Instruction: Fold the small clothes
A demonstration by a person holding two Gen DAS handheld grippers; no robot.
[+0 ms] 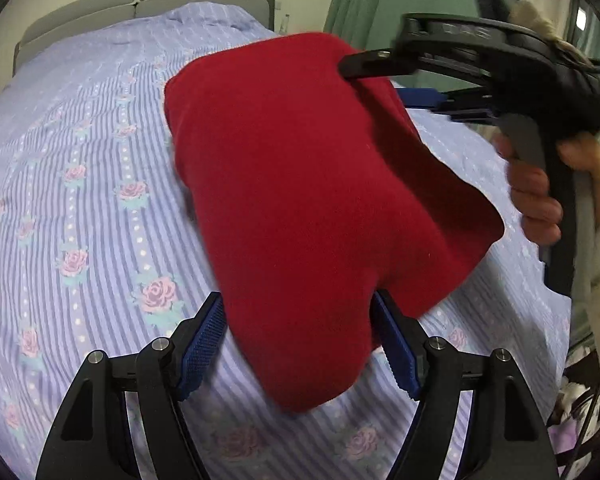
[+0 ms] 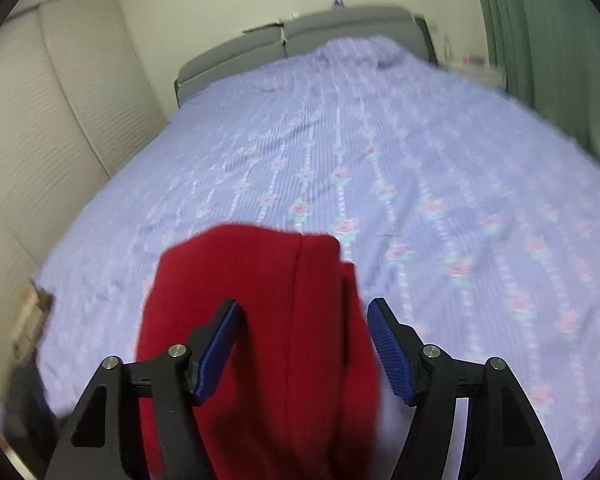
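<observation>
Left gripper stands with jaws apart, garment bulging between them. Right gripper likewise apart, cloth between. Garment hangs above bed, long axis running from left gripper toward right; both equally near.
</observation>
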